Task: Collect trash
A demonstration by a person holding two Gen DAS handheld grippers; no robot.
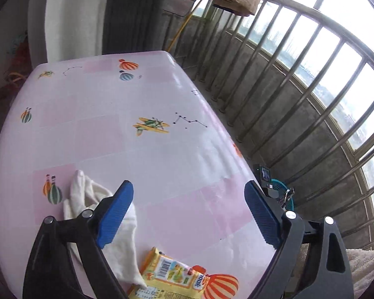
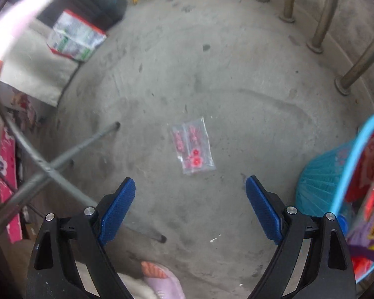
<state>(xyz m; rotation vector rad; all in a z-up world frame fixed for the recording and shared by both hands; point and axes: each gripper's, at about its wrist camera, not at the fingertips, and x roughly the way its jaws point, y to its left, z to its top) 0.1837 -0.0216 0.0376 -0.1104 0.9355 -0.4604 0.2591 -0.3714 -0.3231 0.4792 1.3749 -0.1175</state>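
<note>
Over a pink table (image 1: 92, 129) printed with balloons and planes, my left gripper (image 1: 189, 191) is open with nothing between its blue pads. A yellow snack wrapper (image 1: 167, 272) lies at the near edge below it, with a crumpled white cloth (image 1: 87, 194) beside and partly behind the left finger. My right gripper (image 2: 190, 189) is open, pointing down at a concrete floor. A clear plastic packet with red flowers (image 2: 192, 147) lies flat on the floor just ahead of its fingertips. A blue waste basket (image 2: 336, 174) holding wrappers stands at the right; the basket (image 1: 286, 194) shows past the table edge.
A metal railing (image 1: 299, 87) runs along the balcony to the right. Folding table legs (image 2: 62, 164) cross the floor at left, near a red-and-white package (image 2: 74, 37). A person's foot in a pink slipper (image 2: 162, 279) is at the bottom.
</note>
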